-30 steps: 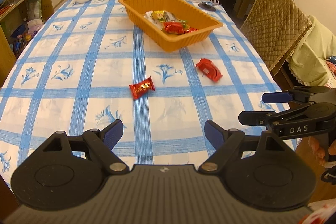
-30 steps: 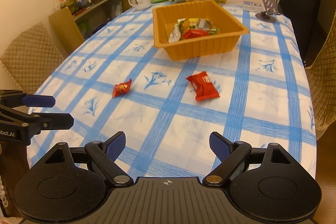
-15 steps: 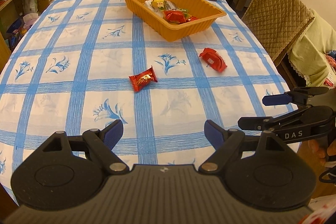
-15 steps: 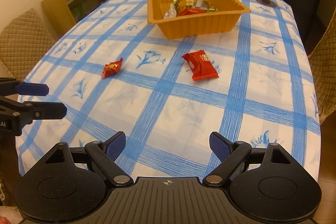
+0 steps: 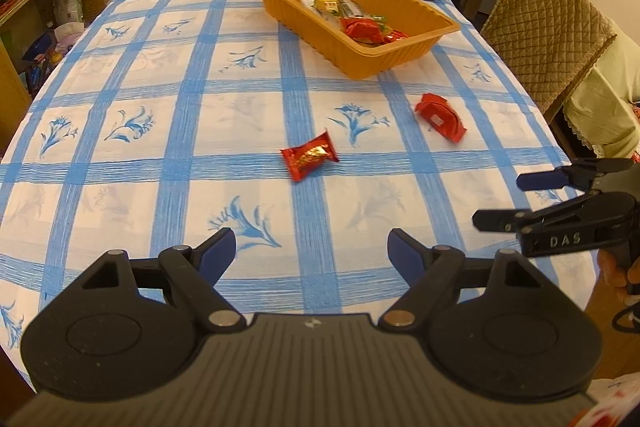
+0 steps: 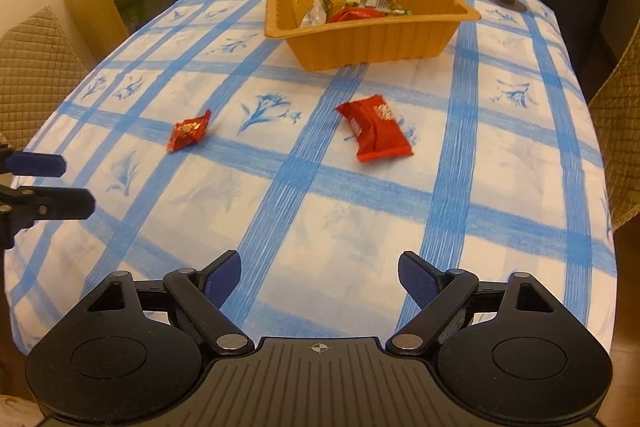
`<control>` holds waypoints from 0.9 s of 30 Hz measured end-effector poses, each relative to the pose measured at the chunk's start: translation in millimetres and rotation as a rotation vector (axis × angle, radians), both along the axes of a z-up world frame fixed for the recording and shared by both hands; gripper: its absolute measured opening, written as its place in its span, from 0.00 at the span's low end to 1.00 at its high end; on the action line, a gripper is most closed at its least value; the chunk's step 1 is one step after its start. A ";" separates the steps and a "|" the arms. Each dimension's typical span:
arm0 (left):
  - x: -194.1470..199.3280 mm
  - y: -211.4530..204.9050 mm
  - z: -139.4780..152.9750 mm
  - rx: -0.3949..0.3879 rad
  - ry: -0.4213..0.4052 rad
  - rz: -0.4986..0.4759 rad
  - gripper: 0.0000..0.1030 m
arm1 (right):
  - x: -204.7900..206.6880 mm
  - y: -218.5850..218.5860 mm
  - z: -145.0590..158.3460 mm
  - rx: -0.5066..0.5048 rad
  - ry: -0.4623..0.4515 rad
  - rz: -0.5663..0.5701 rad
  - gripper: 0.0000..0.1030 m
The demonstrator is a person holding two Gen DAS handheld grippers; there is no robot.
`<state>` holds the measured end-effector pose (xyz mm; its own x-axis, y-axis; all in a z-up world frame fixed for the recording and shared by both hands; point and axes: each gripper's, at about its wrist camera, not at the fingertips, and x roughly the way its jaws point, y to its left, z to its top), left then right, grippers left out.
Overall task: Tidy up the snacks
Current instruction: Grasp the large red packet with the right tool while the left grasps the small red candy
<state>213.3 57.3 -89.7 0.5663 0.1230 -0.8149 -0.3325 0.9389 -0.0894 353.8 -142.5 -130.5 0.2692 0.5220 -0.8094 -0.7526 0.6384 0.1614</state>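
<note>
— Red items, loose?
— Two: small candy (image 5: 310, 155) and larger red packet (image 6: 375, 133), apart on the checked tabletop (image 5: 160, 131), short of the orange tray (image 6: 372, 41) holding other snacks.
— My claws?
— Left claw (image 5: 311, 254) and right claw (image 6: 320, 277): both spread wide, empty, over the near edge.
</note>
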 end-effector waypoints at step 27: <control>14.8 40.1 -19.0 0.041 0.021 0.059 0.77 | 78.6 43.6 -14.9 0.049 -0.169 0.091 0.47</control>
